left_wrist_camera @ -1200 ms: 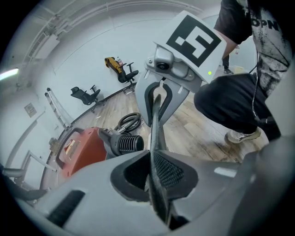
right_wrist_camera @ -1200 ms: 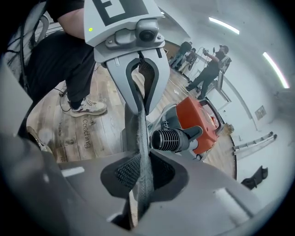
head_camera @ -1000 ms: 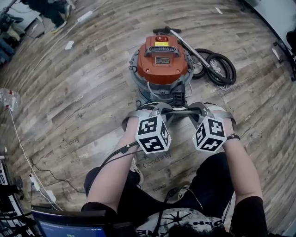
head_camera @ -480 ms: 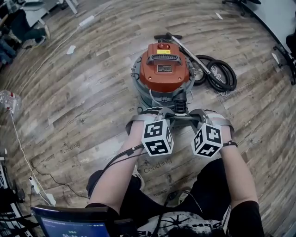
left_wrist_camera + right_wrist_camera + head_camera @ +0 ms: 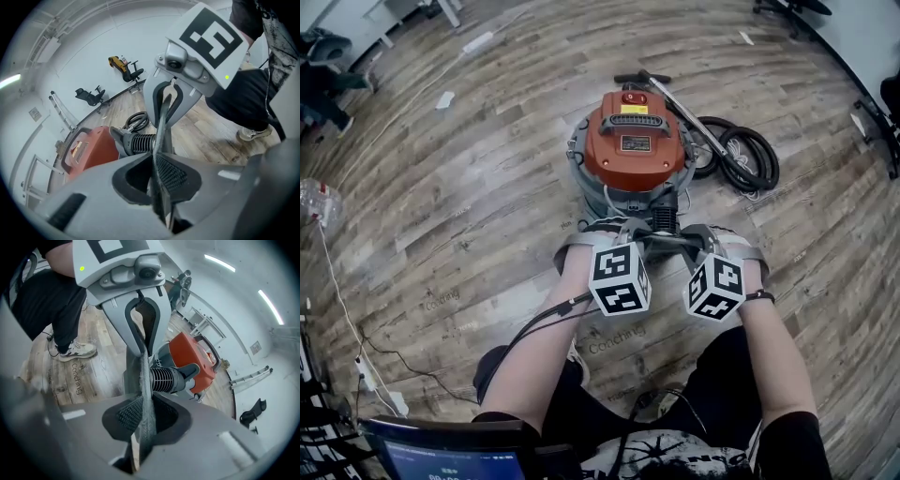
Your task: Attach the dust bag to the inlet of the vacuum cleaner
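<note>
The left tongs (image 5: 159, 183) stand nearly closed, their ribbed pads pressing from both sides on a thin, dark edge of the dust bag (image 5: 161, 126), which runs on edge straight up out of the jaws. The right tongs (image 5: 140, 420) are just as narrow, clamped on a strip of grey, felt-like material of the same bag. Each gripper view looks along the bag at the other tongs, so the 2 hold it from opposite ends and it spans the short gap between them. Just past the bag, close behind it in both gripper views, lies the black ribbed inlet (image 5: 164, 379); whether the bag touches it cannot be told. The inlet juts from the near side of the vacuum cleaner (image 5: 633, 141), a round grey body with an orange-red top that stands on the wooden floor (image 5: 469, 216). In the head view, both tongs point down and away from the person, right at the vacuum's near edge, with the marker cubes side by side. A black hose (image 5: 741, 155) lies coiled on the floor to the right of the machine. Against the frame of 1 second ago, little differs: both tongs sit at the same spot before the inlet with the bag between them, the 2 cubes appear slightly closer together, and the vacuum sits slightly lower in the head view.
</note>
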Demonstrator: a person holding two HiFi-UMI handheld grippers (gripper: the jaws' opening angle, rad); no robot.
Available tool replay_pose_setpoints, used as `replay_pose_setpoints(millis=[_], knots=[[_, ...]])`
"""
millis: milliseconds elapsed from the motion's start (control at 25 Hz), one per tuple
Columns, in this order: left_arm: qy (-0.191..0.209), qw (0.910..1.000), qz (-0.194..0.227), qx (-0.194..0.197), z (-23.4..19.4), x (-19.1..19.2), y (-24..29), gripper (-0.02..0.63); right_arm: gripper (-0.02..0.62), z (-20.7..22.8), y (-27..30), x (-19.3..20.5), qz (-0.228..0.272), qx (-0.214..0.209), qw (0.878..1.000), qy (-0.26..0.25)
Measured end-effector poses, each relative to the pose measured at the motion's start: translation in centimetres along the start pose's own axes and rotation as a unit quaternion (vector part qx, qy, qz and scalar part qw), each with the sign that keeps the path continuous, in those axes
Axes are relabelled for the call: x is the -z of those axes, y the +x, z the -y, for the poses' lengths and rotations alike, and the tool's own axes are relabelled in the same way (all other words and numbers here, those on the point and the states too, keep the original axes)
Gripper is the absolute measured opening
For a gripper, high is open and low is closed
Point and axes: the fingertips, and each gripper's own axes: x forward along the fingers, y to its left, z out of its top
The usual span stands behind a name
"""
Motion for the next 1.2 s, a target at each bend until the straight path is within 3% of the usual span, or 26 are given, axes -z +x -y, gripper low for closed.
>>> replay_pose_setpoints(millis=[320, 640, 920, 1200], knots=[[0.038, 0.9993, 0.003, -0.008, -0.4, -2.6, 0.2, 0.038, 0.042, -0.6, 1.4, 2.1, -0.007, 0.013, 0.998, 0.057], [-0.03, 0.9995, -0.006, -0.004, -0.9, -0.1, 0.6, 0.037, 0.043, 0.5, 0.3, 0.3, -0.004, 0.026, 0.999, 0.022], [-0.035, 0.9984, -0.044, 0.0, -0.9, 1.7, 1.8, 0.032, 0.041, 0.9, 0.1, -1.2, -0.029, 0.012, 0.998, -0.054], [-0.042, 0.999, -0.016, -0.001, -1.1, 0.2, 1.0, 0.032, 0.043, 1.1, 0.6, 0.1, -0.01, 0.016, 1.0, 0.009]])
